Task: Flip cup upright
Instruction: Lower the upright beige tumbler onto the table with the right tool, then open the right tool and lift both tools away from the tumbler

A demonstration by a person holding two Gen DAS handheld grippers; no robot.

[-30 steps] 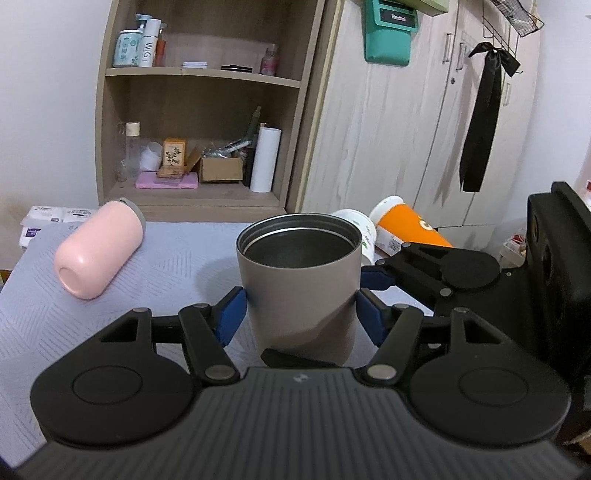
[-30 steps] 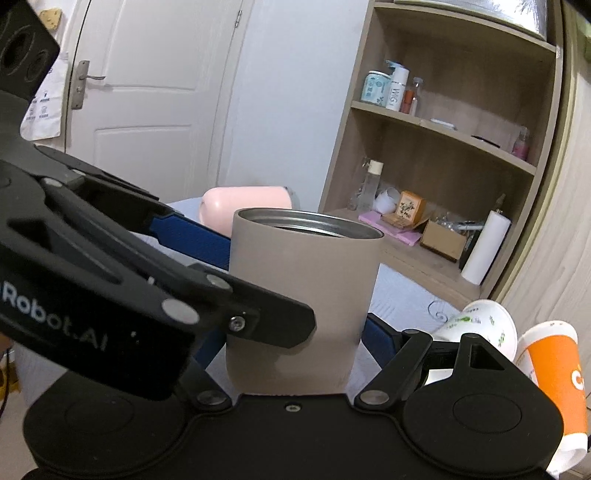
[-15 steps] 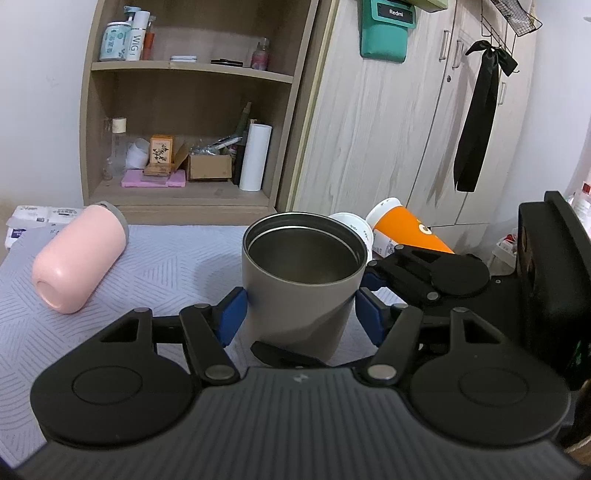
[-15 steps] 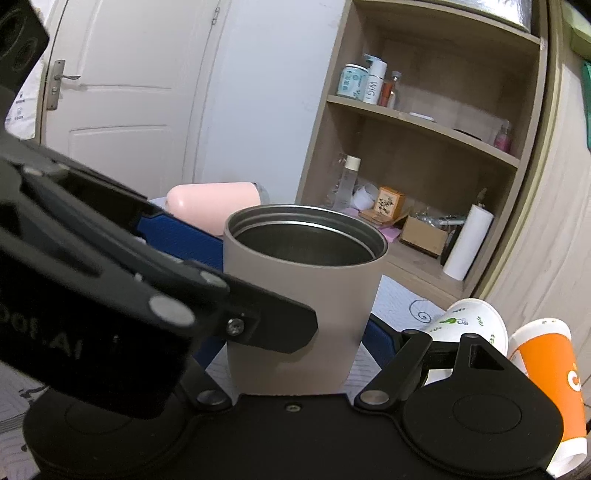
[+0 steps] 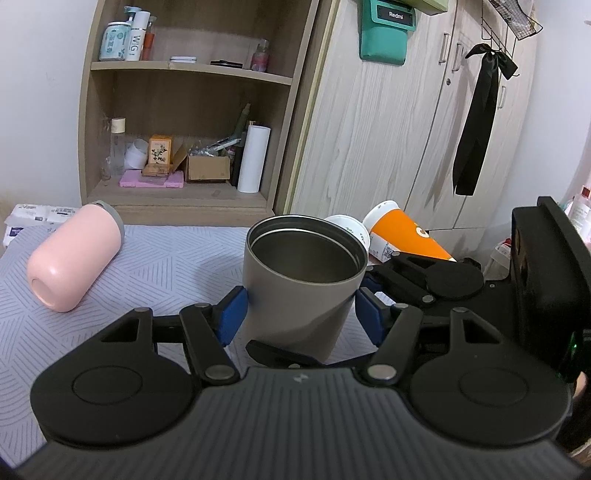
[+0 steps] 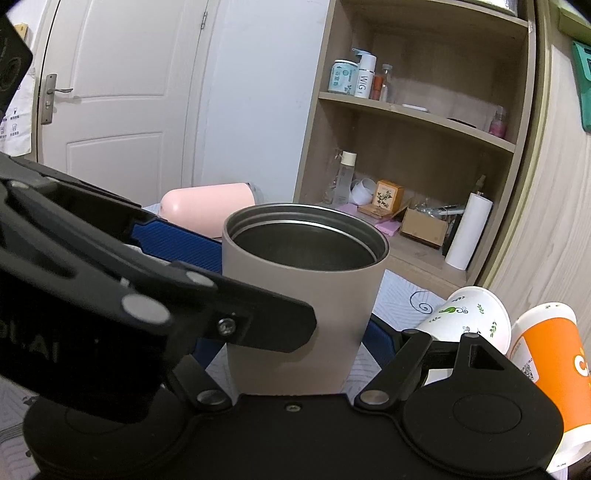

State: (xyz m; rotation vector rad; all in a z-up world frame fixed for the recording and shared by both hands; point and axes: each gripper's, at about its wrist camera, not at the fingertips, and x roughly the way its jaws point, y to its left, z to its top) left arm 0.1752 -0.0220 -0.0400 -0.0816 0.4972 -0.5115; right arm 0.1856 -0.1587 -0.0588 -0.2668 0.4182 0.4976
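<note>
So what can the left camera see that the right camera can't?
Only the left wrist view shows the black ribbon and the teal Redmi pouch's label on the wardrobe. Only the right wrist view shows the white door and its handle. Both show the upright gray tumbler, the pink bottle on its side, and the orange cup.
</note>
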